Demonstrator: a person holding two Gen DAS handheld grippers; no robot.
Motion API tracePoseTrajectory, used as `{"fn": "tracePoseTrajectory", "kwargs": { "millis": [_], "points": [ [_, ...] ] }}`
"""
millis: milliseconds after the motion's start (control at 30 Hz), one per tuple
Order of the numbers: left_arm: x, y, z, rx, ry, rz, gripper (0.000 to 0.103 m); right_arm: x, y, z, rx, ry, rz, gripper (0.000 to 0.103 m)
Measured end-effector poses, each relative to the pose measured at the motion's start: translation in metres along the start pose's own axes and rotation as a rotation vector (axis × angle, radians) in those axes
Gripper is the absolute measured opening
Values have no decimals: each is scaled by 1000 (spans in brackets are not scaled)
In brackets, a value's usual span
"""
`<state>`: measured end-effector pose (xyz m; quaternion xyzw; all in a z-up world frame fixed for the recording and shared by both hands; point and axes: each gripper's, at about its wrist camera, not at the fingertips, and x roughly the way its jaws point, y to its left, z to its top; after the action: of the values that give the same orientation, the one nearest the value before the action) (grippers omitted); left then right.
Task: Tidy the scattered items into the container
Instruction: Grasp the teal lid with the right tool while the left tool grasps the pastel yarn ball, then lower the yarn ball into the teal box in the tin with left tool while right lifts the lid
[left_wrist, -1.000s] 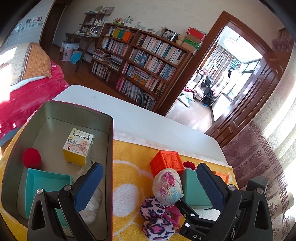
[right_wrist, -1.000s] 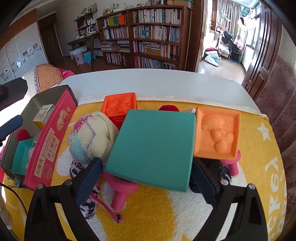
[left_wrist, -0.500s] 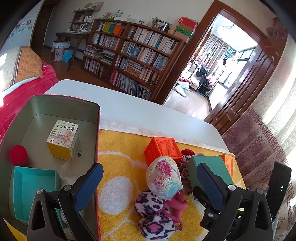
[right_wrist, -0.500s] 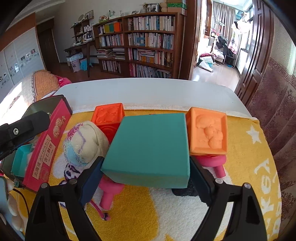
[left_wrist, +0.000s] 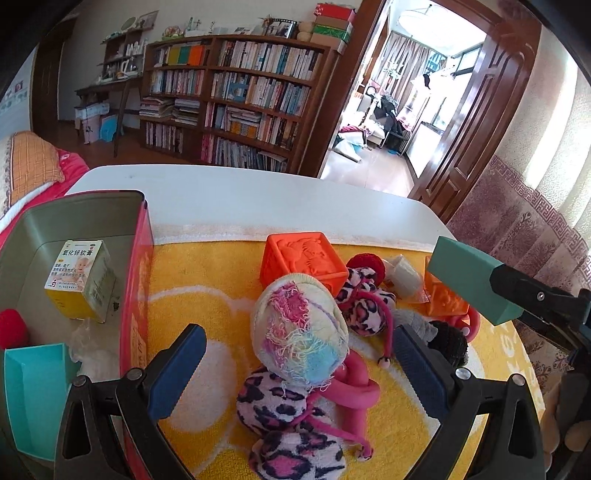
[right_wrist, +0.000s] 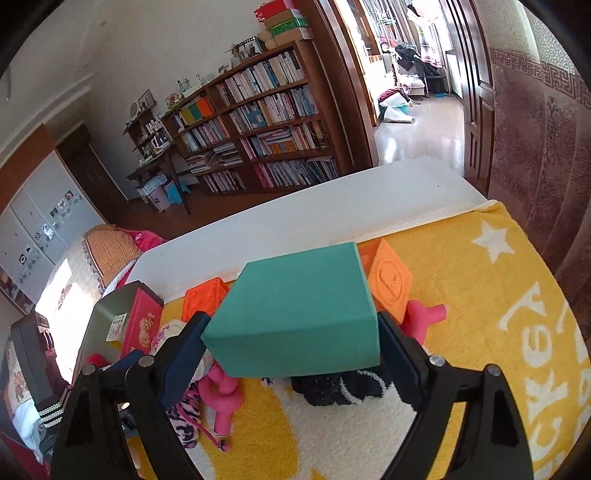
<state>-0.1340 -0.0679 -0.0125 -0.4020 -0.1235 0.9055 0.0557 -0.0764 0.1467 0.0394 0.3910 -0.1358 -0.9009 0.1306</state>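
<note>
- My right claw (right_wrist: 291, 343) is pinching the teal box (right_wrist: 299, 310) by its two short ends, one pad on each, and the box is off the towel, above the pile of toys.
- The box's long axis runs crosswise between the pads. It is a plain, matte blue-green block with sharp edges and no print that I can see.
- The container (right_wrist: 146, 321), a red-sided tin with a grey inside, lies to the left of the held box and lower, at the left end of the yellow towel (right_wrist: 480, 295) on the white desk (right_wrist: 332, 206).
- My judgement: the box must travel left over the toys, and my right hand already has it.
- My left claw (left_wrist: 295, 362) is spread wide and holds nothing, with a pastel yarn ball (left_wrist: 299, 332) between its pads but not touched.
- Inside the container sit a small medicine carton (left_wrist: 79, 280), a red pompom (left_wrist: 13, 328) and an open turquoise box (left_wrist: 37, 387).
</note>
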Motion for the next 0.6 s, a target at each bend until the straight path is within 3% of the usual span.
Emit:
{"fn": "tracePoseTrajectory", "kwargs": {
  "millis": [267, 333, 400, 467, 600],
  "points": [
    [19, -9, 0, 67, -7, 62, 101, 5, 9, -1, -17, 9, 14, 90],
    [17, -6, 0, 76, -19, 89, 90, 7, 10, -3, -19, 15, 14, 90],
    [15, -1, 1, 59, -22, 58, 59, 9, 10, -4, -13, 20, 22, 90],
    [15, 9, 1, -12, -6, -19, 55, 9, 8, -5, 4, 25, 44, 90],
    [13, 12, -2, -7, -21, -5, 55, 7, 3, -5, 30, 30, 75, 90]
  ]
}}
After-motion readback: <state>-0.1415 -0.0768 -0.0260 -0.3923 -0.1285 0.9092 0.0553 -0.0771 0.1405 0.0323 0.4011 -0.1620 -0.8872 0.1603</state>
